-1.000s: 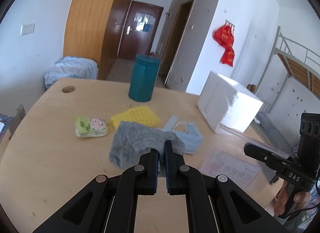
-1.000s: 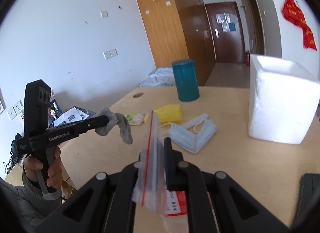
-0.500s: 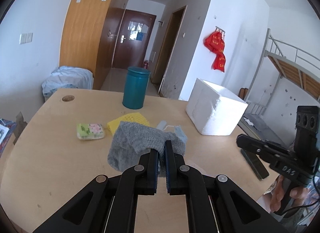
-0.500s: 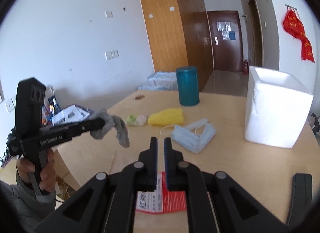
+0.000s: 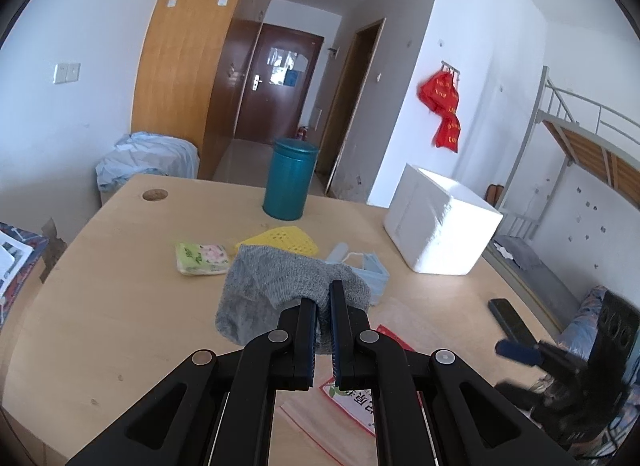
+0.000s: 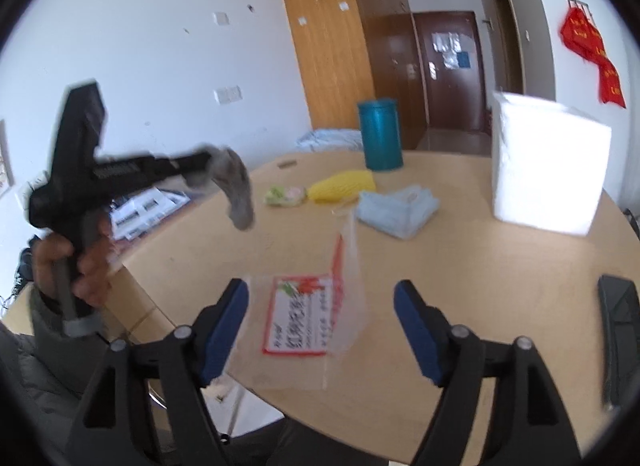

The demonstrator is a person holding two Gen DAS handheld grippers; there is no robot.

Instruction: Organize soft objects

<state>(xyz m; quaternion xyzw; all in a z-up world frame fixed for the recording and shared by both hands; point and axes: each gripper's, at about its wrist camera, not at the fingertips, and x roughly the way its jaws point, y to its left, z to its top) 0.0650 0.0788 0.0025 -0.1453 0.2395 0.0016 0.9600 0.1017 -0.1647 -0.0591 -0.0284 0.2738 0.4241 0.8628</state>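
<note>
My left gripper (image 5: pixel 323 298) is shut on a grey sock (image 5: pixel 272 290) and holds it above the wooden table (image 5: pixel 120 286); the sock also shows in the right wrist view (image 6: pixel 236 185), hanging from that gripper at the left. My right gripper (image 6: pixel 322 302) is open and empty above a clear zip bag (image 6: pixel 316 306) with a red-edged label, which lies near the table's front edge. The bag's label shows below the left gripper (image 5: pixel 360 398). A blue face mask (image 6: pixel 396 209), a yellow mesh cloth (image 6: pixel 344 185) and a green floral packet (image 6: pixel 284 195) lie mid-table.
A teal can (image 5: pixel 290 183) stands at the back. A white foam box (image 5: pixel 440 225) sits at the right. A black phone (image 5: pixel 510 320) lies near the right edge. The table has a round cable hole (image 5: pixel 155 195) at the far left.
My right gripper has opened and let go of the zip bag, which now lies on the table. The left gripper still holds the sock and has lifted back a little.
</note>
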